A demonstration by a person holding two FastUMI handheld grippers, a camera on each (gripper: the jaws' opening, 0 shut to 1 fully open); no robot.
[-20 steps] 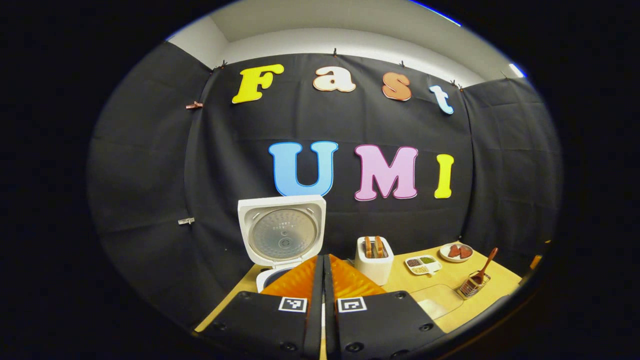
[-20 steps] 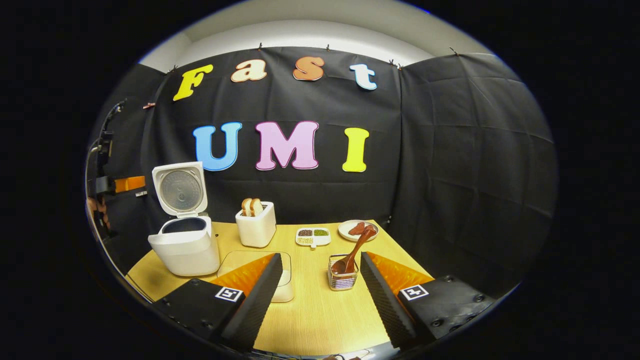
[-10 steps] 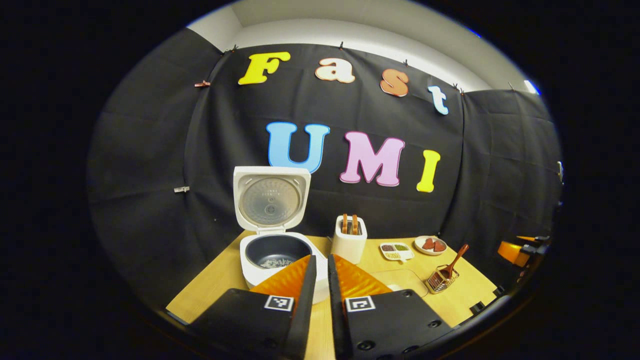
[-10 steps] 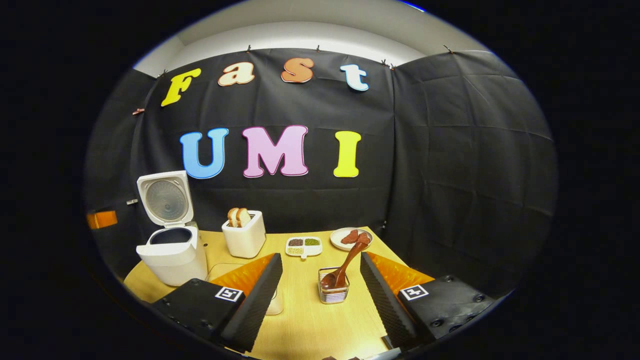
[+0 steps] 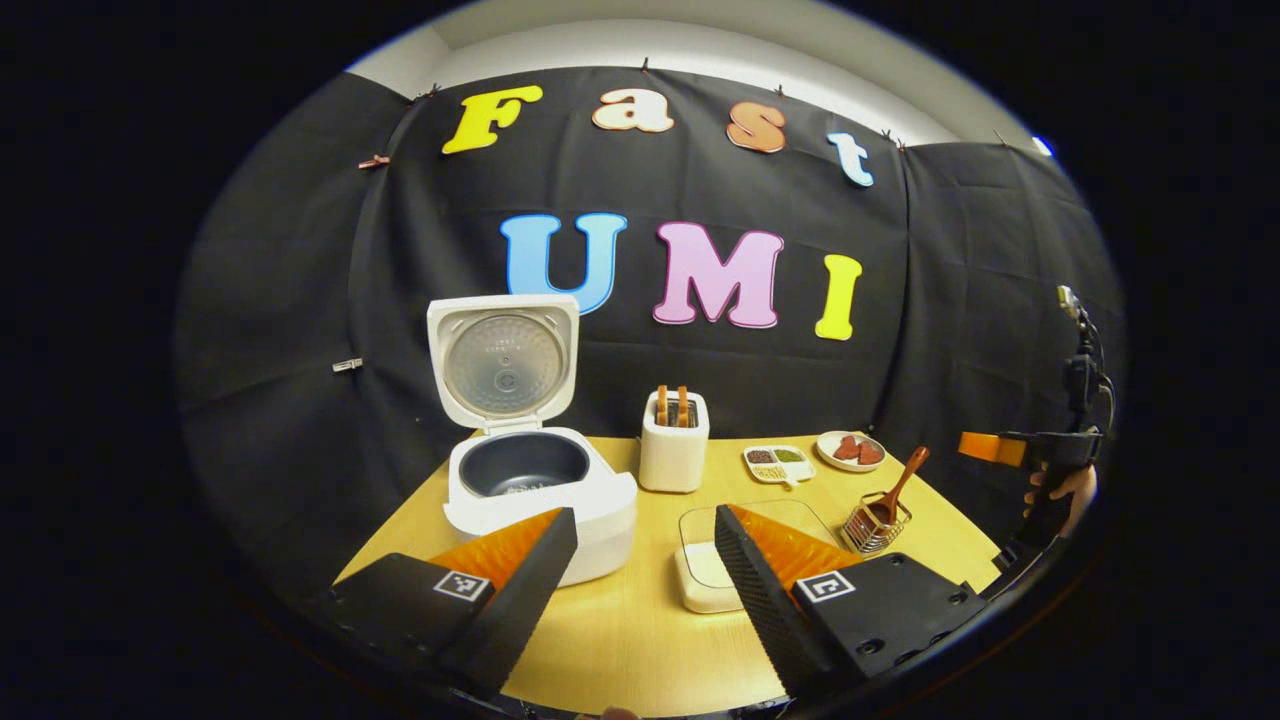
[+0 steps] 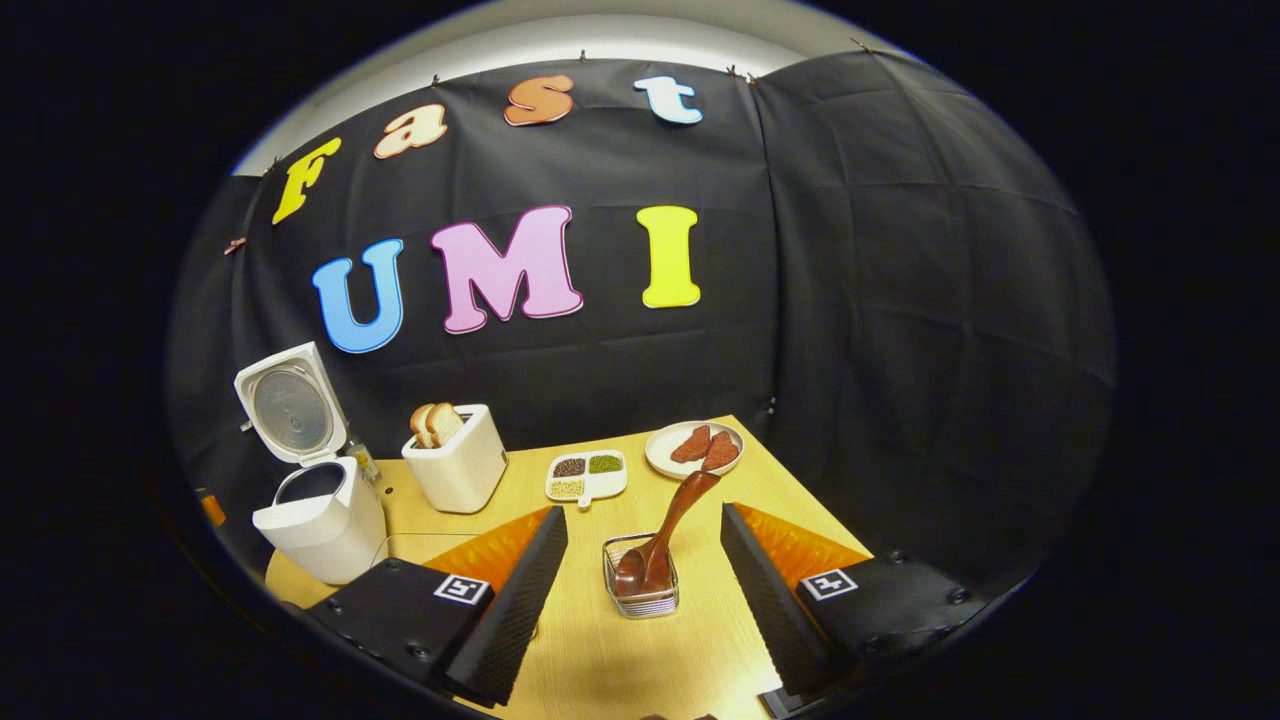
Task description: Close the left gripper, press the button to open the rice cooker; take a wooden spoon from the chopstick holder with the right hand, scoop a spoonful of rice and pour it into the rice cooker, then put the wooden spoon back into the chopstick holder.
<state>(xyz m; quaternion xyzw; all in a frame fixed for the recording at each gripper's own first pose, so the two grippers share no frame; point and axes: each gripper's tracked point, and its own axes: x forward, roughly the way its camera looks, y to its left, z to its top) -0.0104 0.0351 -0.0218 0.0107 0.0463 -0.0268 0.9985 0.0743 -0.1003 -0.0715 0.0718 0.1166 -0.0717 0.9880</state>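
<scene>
Right gripper view is showing my right gripper (image 6: 642, 560) spreading its jaws wide on either side of the holder (image 6: 641, 590), gripping nothing, with the spoon (image 6: 670, 530) leaning toward 1 o'clock out of that holder on the table (image 6: 600, 660). Left gripper view is showing my left gripper (image 5: 645, 540) also holding its jaws apart and empty, with the cooker (image 5: 540, 480) sitting lid-up at 11 o'clock and the holder (image 5: 872, 525) standing at 2 o'clock.
</scene>
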